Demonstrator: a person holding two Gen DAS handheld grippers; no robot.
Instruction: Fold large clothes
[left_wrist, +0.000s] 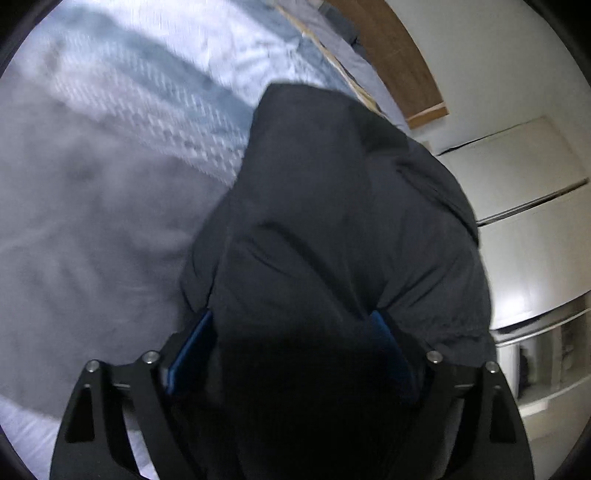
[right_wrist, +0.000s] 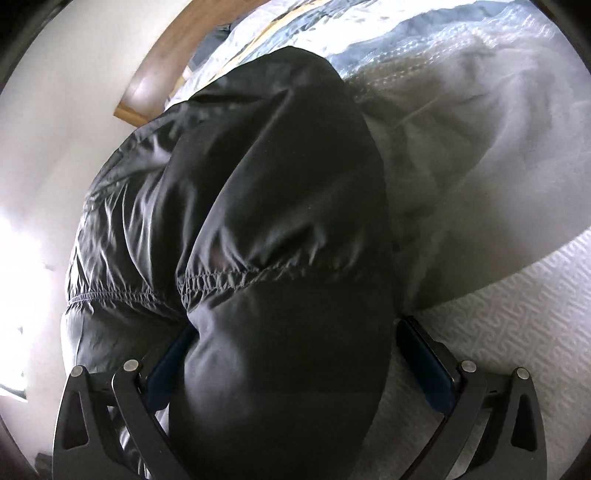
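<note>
A large black padded jacket fills the middle of the left wrist view and hangs forward from my left gripper, whose blue pads are shut on a thick bunch of its fabric. In the right wrist view the same black jacket shows shiny cloth and an elastic seam. My right gripper is shut on a thick fold of it between its blue pads. The jacket is lifted above a grey garment lying on the bed.
The bed has a white textured cover and a blue-white patterned quilt. A wooden headboard stands at the far end. White cupboard fronts line the right in the left wrist view. A white wall is on the left.
</note>
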